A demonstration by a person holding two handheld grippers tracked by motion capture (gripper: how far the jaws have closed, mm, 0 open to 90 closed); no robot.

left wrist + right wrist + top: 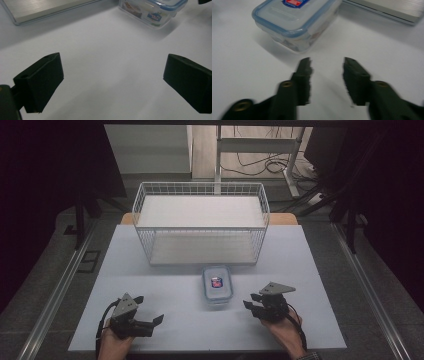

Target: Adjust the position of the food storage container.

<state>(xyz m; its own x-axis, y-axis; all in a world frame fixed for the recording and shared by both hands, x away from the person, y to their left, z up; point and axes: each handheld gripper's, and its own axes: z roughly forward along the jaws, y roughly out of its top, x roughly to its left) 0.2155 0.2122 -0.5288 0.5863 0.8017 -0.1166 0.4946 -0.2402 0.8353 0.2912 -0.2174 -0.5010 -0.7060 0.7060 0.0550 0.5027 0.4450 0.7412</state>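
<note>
A clear plastic food container (217, 286) with a blue-rimmed lid and a red label lies on the white table (150, 270), just in front of a white wire basket (200, 245). My left gripper (150, 309) rests near the table's front left, its jaws wide open over bare table (112, 67); the container (152, 10) lies well ahead of it. My right gripper (249, 300) sits to the right of the container and points at it. Its jaws (327, 62) stand partly apart with nothing between them, a short way from the container (294, 22).
The wire basket's base (50, 7) (387, 10) lies beyond the container. The table's front edge (200, 349) runs close to both hands. A white desk frame (260, 145) and floor cables lie behind the table.
</note>
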